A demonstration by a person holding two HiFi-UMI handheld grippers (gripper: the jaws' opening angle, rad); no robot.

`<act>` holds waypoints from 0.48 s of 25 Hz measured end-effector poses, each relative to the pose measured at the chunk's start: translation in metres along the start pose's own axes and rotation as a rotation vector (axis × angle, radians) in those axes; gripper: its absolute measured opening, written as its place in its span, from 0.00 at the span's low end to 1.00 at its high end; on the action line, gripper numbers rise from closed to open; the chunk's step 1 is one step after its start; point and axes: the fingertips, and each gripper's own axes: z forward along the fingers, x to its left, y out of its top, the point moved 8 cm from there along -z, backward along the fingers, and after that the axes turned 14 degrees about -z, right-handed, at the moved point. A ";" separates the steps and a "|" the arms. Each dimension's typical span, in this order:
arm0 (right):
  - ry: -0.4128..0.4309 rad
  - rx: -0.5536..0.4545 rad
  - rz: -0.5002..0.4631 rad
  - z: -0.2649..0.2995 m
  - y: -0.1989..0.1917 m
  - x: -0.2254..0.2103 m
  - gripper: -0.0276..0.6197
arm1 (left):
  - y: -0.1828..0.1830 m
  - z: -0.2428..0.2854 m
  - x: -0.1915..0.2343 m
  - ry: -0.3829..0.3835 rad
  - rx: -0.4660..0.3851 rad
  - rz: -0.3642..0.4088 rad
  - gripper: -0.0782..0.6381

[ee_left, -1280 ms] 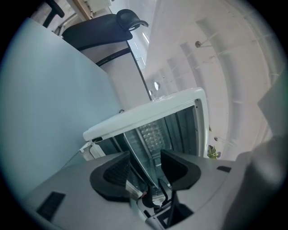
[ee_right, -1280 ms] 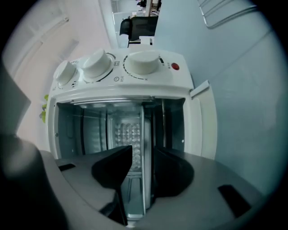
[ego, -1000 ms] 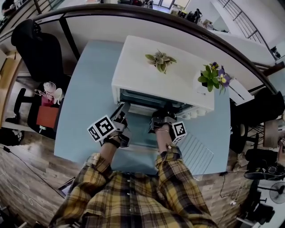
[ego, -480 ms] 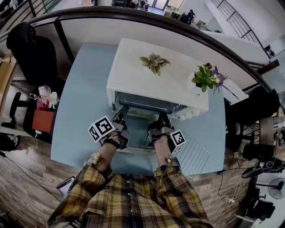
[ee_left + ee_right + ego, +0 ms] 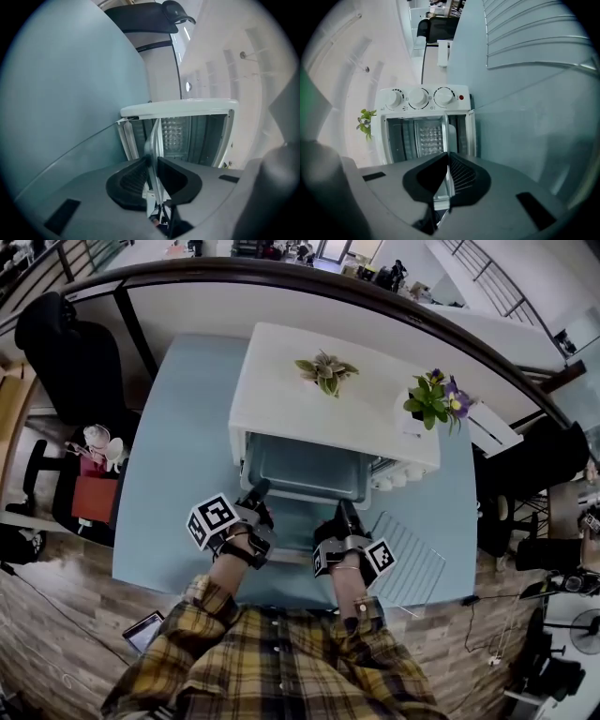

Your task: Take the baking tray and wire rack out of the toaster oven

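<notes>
So, biggest thing first: the blue counter (image 5: 178, 446) carries the white toaster oven (image 5: 281, 404), whose door (image 5: 291, 526) is flopped open toward the person. The baking tray (image 5: 305, 470) is what's changed. A second ago it sat back inside the cavity, and now it pokes well out over the open door, maybe halfway clear. Looks like the pull is properly under way.

The wire rack (image 5: 408, 554) is already out, lying flat on the counter just right of the door, so that half of the job seems done.

The right tool (image 5: 345, 518) is clamped tight on the tray's front rim and has come back toward the person with it. The left tool (image 5: 258, 498) was gaping wide a moment ago; now its jaws are closing, with the rim between the pads and the pads look to be right against it. Two-handed grip, basically.

Small stuff: two potted plants, one mid-roof (image 5: 325, 369) and one at the right corner (image 5: 433, 401), sit on top of the oven, clear of the tray's path. The rack is probably the only thing to dodge when setting the tray down.
</notes>
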 end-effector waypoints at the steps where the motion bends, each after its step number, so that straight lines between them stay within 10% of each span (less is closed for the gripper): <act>1: -0.001 0.000 0.006 -0.006 -0.002 0.001 0.08 | -0.002 -0.005 0.001 0.007 0.010 -0.009 0.20; 12: 0.016 0.026 0.009 -0.050 -0.008 0.000 0.07 | -0.024 -0.044 0.009 -0.006 0.000 -0.032 0.20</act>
